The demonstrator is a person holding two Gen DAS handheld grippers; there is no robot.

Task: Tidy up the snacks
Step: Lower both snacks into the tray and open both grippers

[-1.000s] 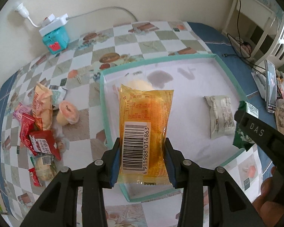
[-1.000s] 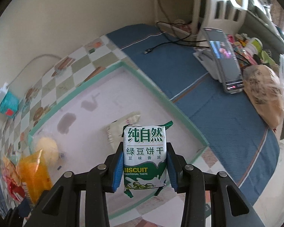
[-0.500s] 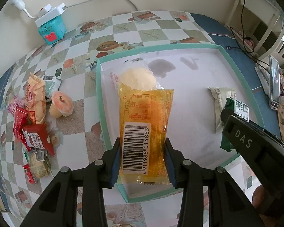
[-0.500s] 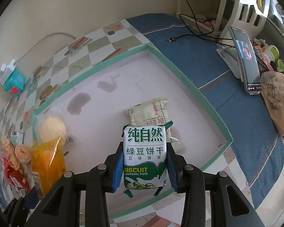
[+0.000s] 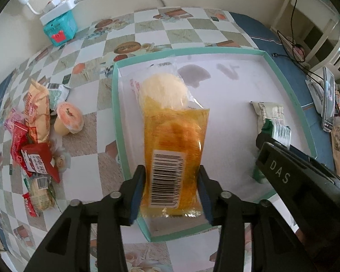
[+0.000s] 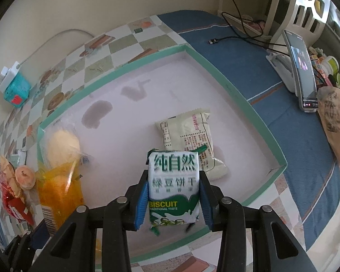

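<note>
Right at six o'clock in your left view, your left gripper [image 5: 171, 189] has its jaws opening around the orange packet [image 5: 174, 156], pads just letting go, probably so it drops into the teal tray [image 5: 290, 90]; your right gripper [image 6: 174, 200] is clamped on the green biscuit pack [image 6: 173, 185], low over the tray; further off at one o'clock lies a cream packet [image 6: 188, 136]; loose snacks [image 5: 34, 140] wait at nine o'clock.

We see a table under a checkered cloth [image 5: 181, 31] and a blue cloth [image 6: 249, 68]. On it lie a teal-rimmed tray [image 5: 115, 122], a heap of snack packets [image 5: 34, 136], a jelly cup [image 5: 69, 119], a teal box [image 5: 60, 28], a phone stand [image 6: 281, 72] and a bag [image 6: 335, 122].
</note>
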